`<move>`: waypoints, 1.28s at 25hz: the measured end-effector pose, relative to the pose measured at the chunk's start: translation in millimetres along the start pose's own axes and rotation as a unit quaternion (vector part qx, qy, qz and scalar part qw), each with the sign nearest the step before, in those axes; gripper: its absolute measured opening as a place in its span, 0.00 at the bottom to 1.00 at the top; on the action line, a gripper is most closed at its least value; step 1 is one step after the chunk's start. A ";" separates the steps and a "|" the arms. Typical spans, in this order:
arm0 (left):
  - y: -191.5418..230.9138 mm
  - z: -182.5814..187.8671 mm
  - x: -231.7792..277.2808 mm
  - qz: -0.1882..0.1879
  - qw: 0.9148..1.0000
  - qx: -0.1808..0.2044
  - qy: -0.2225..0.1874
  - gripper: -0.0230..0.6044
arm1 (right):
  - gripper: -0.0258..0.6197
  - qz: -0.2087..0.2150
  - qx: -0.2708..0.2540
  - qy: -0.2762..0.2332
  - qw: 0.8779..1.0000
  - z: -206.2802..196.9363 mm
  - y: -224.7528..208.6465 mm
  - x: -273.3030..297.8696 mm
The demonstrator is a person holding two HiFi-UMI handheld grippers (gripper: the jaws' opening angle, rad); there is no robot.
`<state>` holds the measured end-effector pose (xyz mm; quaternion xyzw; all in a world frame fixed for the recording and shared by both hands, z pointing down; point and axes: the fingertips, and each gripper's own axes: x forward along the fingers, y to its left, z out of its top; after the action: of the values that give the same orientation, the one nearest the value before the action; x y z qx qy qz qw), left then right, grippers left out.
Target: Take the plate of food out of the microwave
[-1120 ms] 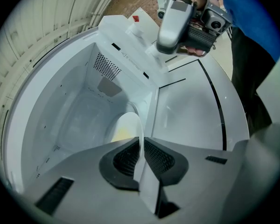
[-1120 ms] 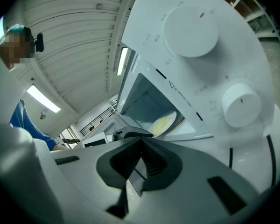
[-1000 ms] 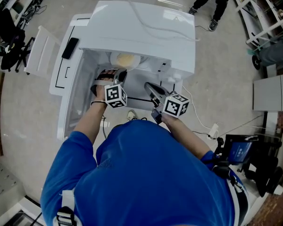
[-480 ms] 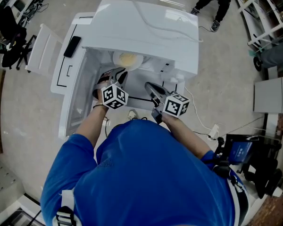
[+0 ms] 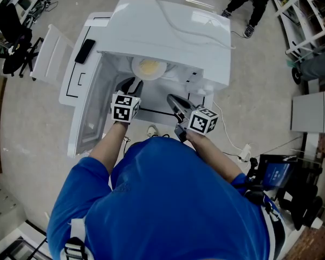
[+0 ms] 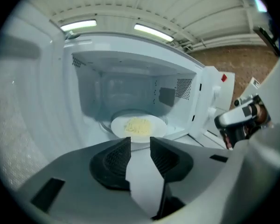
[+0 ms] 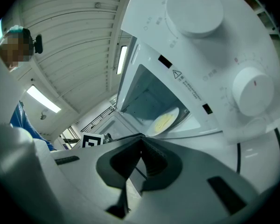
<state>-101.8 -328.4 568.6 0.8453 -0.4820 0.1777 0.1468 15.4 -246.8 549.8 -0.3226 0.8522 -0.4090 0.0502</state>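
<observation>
Head view: the microwave [image 5: 168, 31] stands with its door [image 5: 78, 85] swung wide, and the plate of food [image 5: 149, 67] sits inside. Left gripper view: my left gripper [image 6: 140, 148] faces the plate, its jaws have just been opening, and nothing is between them. Right gripper view: my right gripper [image 7: 141, 139] is closed and empty, below the dials [image 7: 214, 45]. I'd call this the approach; next I must reach in and clamp the plate's near rim.

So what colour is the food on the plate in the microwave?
Pale yellow food on a white plate; clearest in the left gripper view.
</observation>
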 end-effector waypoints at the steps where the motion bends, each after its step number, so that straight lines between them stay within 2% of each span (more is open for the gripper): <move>1: 1.5 -0.8 0.1 -0.002 0.999 -0.034 -0.004 0.24 | 0.04 0.000 -0.001 0.000 1.000 -0.3 0.0 0.0; 3: 5.1 -0.3 0.8 -0.009 0.994 -0.107 -0.016 0.27 | 0.04 -0.001 -0.003 0.001 1.000 -0.3 0.0 0.0; 5: 8.6 1.5 1.3 -0.016 0.983 -0.178 -0.030 0.30 | 0.04 -0.001 -0.003 0.000 1.000 0.6 1.0 -0.8; 8: 12.5 2.9 3.7 -0.025 0.966 -0.253 -0.044 0.32 | 0.04 -0.002 -0.004 -0.001 1.000 1.7 1.7 -1.3; 10: 15.2 1.2 6.8 -0.031 0.952 -0.301 -0.051 0.33 | 0.04 -0.003 -0.005 -0.001 1.000 1.5 1.5 -0.6; 13: 19.9 -9.2 11.1 -0.032 0.924 -0.379 -0.049 0.34 | 0.04 -0.004 -0.005 -0.002 1.000 1.6 1.3 -0.9; 18: 25.0 -19.0 18.7 -0.043 0.860 -0.504 -0.060 0.36 | 0.04 -0.009 -0.006 -0.004 1.000 1.5 -0.5 -2.4; 20: 24.8 -18.7 22.3 -0.050 0.842 -0.533 -0.064 0.36 | 0.04 -0.012 -0.006 -0.003 1.000 1.9 -1.5 -3.2; 22: 24.6 -19.3 26.2 -0.053 0.831 -0.551 -0.064 0.36 | 0.04 -0.015 -0.006 -0.003 1.000 2.3 -2.6 -4.6; 28: 23.7 -25.1 38.5 -0.059 0.808 -0.584 -0.054 0.36 | 0.04 -0.020 -0.008 -0.004 1.000 2.1 -5.2 -5.1; 32: 23.2 -26.0 42.0 -0.055 0.797 -0.599 -0.052 0.35 | 0.04 -0.022 -0.009 -0.004 1.000 2.5 -5.0 -6.8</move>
<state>-106.3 -361.0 612.2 0.6214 -0.4521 -0.1987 0.6083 24.1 -246.6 550.5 -0.3431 0.8483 -0.4010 0.0421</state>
